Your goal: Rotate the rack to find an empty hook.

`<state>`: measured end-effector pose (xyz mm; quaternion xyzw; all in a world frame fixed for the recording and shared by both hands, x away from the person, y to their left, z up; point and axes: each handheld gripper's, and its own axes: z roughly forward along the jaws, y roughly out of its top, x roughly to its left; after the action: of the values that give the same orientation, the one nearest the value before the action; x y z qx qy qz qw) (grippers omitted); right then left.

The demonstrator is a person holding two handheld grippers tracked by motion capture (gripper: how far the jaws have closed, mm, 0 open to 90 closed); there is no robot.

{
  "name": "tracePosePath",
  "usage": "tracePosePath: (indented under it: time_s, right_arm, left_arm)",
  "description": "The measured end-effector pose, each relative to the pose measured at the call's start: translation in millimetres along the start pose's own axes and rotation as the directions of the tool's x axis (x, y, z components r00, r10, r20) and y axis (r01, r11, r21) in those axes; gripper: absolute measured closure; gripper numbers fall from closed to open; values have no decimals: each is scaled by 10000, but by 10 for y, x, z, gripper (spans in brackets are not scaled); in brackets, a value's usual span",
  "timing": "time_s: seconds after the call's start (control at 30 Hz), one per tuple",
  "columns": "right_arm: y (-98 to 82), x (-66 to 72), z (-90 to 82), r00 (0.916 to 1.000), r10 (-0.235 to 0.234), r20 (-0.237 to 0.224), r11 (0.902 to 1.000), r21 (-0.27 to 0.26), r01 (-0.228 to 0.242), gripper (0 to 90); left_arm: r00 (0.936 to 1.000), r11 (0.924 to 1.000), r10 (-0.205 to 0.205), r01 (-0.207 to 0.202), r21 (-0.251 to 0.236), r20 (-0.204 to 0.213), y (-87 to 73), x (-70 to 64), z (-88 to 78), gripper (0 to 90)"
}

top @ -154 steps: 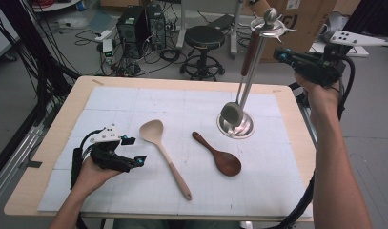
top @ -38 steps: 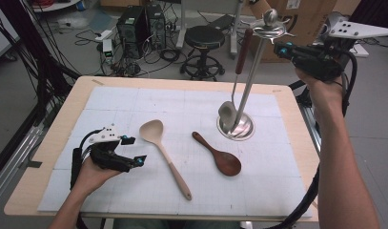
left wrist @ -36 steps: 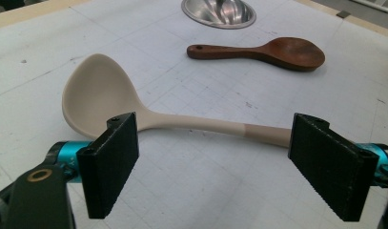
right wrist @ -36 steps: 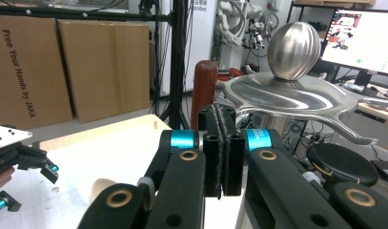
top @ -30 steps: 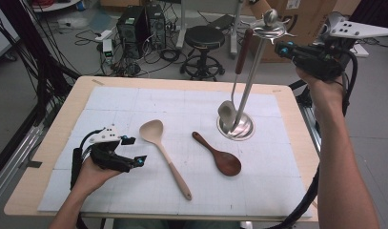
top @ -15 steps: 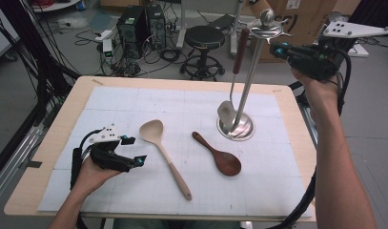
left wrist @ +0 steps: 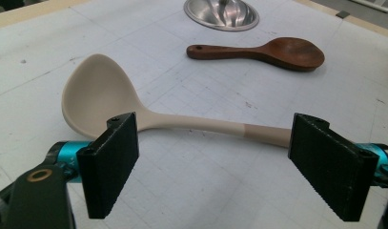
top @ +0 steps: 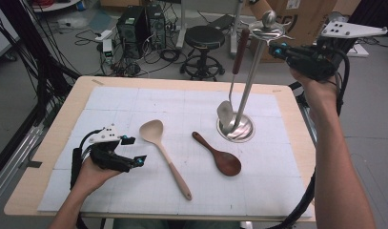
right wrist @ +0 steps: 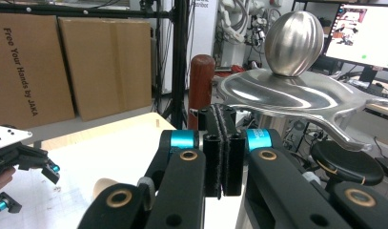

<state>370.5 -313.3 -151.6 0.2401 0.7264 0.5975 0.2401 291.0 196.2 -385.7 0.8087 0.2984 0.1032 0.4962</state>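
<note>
the right gripper (top: 276, 48) is up by the top of the steel utensil stand (top: 249, 90) near the table's far right edge, jaws pressed together on nothing. the hanging spatula (top: 233, 76) dangles just beyond them. the left gripper (top: 134, 150) rests open on the mat, the beige ladle (top: 164, 153) just beside it.

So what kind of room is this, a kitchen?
Probably a lab or workshop, not a kitchen: black computer towers and tangled cables sit on the floor, brown cardboard boxes are stacked behind, and a lit monitor glows nearby.
</note>
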Motion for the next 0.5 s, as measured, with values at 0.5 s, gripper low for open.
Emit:
tracePosePath:
  time_s: [0.5]
  right_arm:
    - [-20,-108,-162,9998,153,98,9995,-278,-150,900]
  left_arm:
    - [10000,10000,0,0,12,2,-2,9,-1,182]
